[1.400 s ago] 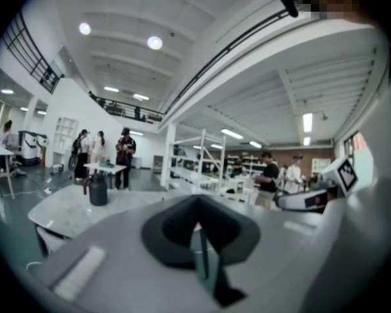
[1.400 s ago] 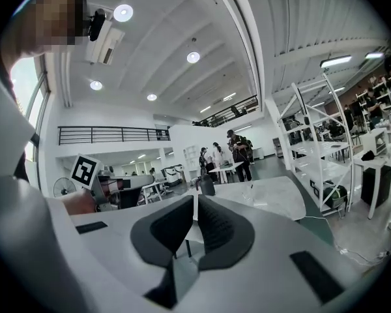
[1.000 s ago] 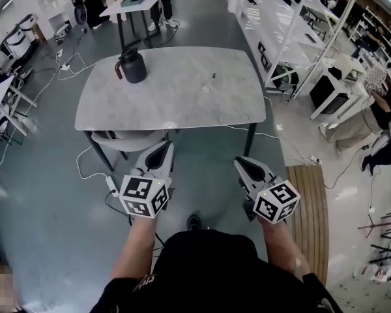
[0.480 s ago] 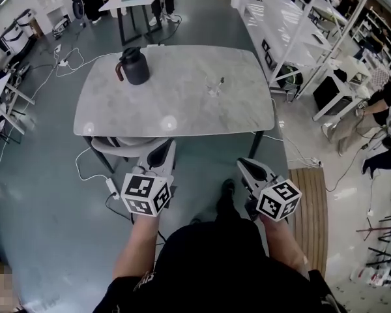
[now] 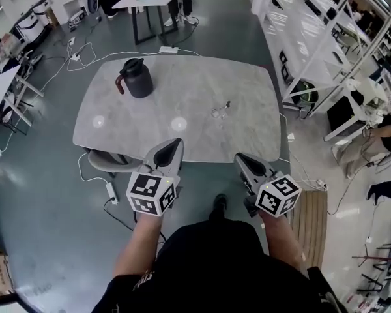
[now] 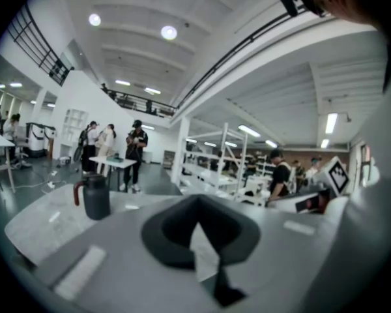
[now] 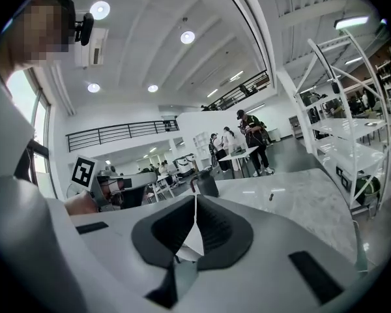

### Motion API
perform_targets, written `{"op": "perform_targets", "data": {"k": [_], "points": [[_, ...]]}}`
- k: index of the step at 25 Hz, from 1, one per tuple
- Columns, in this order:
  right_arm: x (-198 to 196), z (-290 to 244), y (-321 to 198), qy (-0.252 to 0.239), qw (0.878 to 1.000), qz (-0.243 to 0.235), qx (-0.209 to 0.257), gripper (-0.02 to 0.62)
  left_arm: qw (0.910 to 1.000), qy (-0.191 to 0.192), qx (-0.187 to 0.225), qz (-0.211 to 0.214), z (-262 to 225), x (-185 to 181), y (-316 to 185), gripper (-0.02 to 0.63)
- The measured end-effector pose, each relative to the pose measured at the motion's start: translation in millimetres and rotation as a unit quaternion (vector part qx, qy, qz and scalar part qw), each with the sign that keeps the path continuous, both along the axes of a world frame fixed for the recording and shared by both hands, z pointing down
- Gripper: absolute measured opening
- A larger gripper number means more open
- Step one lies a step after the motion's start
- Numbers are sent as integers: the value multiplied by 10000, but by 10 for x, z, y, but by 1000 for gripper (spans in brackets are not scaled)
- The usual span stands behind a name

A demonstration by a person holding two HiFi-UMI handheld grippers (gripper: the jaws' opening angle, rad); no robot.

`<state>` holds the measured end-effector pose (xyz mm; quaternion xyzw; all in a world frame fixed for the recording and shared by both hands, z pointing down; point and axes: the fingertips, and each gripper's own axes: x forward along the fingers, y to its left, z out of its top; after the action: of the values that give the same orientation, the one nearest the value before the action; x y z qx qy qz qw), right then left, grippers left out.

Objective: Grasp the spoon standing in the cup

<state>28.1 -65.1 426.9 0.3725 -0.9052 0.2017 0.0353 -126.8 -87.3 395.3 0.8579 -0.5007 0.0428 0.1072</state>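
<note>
A small clear cup (image 5: pixel 220 112) with a spoon (image 5: pixel 225 105) standing in it sits right of the middle of the grey marble table (image 5: pixel 182 90). In the right gripper view the spoon (image 7: pixel 271 196) is a tiny dark mark far off on the tabletop. My left gripper (image 5: pixel 175 143) is shut and empty, its tips at the table's near edge. My right gripper (image 5: pixel 238 156) is shut and empty too, just short of that edge and well apart from the cup. Each gripper's own view, left gripper (image 6: pixel 197 223) and right gripper (image 7: pixel 195 219), shows the dark pads pressed together.
A black jug (image 5: pixel 136 78) with a red handle stands at the table's back left, also seen as the jug (image 6: pixel 96 197) from the left gripper. White shelving (image 5: pixel 319 38) runs along the right. A chair (image 5: pixel 107 162) is tucked under the near left edge. Cables lie on the floor; people stand far back.
The table has come closer and lower in the head view as the person walked up to it. Both grippers now reach its near edge, jaws still together.
</note>
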Motion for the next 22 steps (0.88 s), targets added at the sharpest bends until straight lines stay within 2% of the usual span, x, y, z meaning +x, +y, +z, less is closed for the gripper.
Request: {"op": "perform_targets", "data": {"k": [6,11,16,22], "points": [[348,1,-748,-37,9997,-240,-77,3,9998,-121,13,-181,-110,324,-680,8],[504,21,-1217,17,9993,-366,-91,2,9995,-284,-68,-144,-51,554,-964,8],[364,128,-1380,-32,9987,-457,-229,0,9991,-186,-327,-170,149,461,-1208,8],[235,130,-1688,42,9992,-166,-360,-2,9996,-80,-268,3,86,244,-1591,8]]}}
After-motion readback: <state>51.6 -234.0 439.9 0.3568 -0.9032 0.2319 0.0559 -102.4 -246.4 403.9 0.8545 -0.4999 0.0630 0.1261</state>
